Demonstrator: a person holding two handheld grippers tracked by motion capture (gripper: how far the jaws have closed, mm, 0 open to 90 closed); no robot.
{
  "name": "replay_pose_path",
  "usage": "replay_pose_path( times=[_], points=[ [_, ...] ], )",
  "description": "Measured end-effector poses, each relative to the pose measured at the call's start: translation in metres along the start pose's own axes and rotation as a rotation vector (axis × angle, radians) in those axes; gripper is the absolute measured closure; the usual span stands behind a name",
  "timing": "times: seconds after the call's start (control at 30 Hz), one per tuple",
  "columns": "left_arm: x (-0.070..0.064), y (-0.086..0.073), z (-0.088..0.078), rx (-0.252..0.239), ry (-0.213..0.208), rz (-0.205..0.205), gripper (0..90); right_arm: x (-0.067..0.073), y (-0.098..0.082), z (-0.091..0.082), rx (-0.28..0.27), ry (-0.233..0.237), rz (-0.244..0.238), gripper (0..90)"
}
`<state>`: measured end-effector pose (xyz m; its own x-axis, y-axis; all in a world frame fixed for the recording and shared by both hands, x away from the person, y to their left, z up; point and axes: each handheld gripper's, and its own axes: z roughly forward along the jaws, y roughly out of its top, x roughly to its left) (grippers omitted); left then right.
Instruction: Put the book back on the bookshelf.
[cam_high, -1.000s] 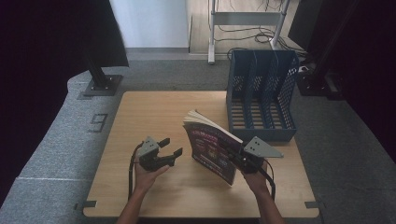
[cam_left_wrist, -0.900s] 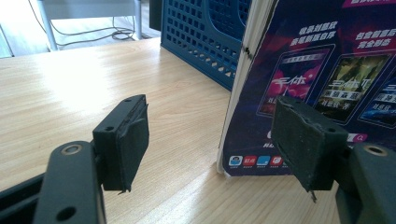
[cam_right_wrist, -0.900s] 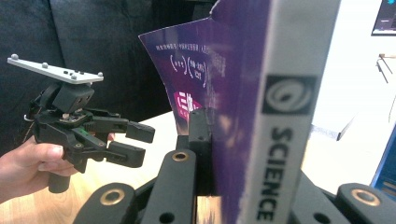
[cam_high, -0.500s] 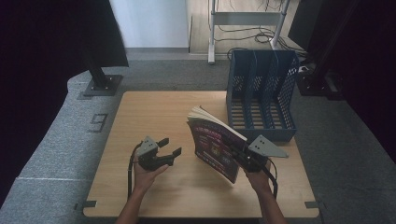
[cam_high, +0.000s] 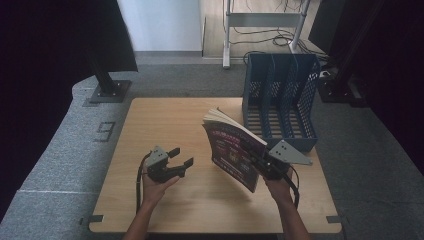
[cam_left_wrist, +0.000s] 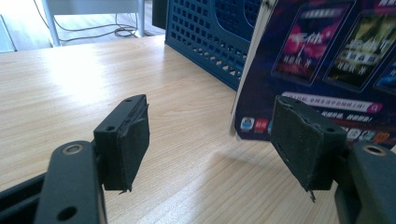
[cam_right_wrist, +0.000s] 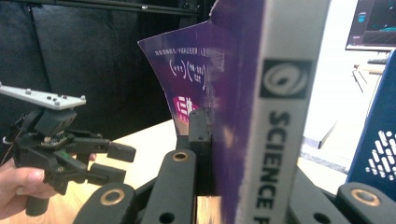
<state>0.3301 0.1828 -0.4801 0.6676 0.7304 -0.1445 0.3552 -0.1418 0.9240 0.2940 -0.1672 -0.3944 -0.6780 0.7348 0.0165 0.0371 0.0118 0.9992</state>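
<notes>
A purple magazine (cam_high: 231, 150) stands nearly upright above the table's middle, held by its spine (cam_right_wrist: 275, 116) in my right gripper (cam_high: 261, 161), which is shut on it. In the right gripper view the jaws clamp the spine from both sides. My left gripper (cam_high: 180, 157) rests low over the table left of the magazine, open with nothing between its pads (cam_left_wrist: 133, 140). The magazine's cover (cam_left_wrist: 327, 60) stands just past the left gripper's right pad, apart from it. A blue file rack (cam_high: 280, 100) with several slots stands behind the magazine.
The wooden table (cam_high: 165, 120) has bare room at its left and far side. The file rack (cam_left_wrist: 210, 37) sits at the back right corner. A black stand base (cam_high: 107, 90) rests on the grey floor beyond the table's far left.
My right gripper has lifted and tipped the magazine a little more upright and nearer the rack. The left gripper has barely moved and stays open.
</notes>
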Motion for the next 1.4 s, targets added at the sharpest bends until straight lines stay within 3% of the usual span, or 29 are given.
replay_pose_path(
  times=[1.4],
  points=[
    [0.004, -0.001, -0.001, 0.021, -0.002, -0.024, 29.3, -0.026, 0.03, -0.008, -0.06, -0.113, 0.023, 81.8]
  ],
)
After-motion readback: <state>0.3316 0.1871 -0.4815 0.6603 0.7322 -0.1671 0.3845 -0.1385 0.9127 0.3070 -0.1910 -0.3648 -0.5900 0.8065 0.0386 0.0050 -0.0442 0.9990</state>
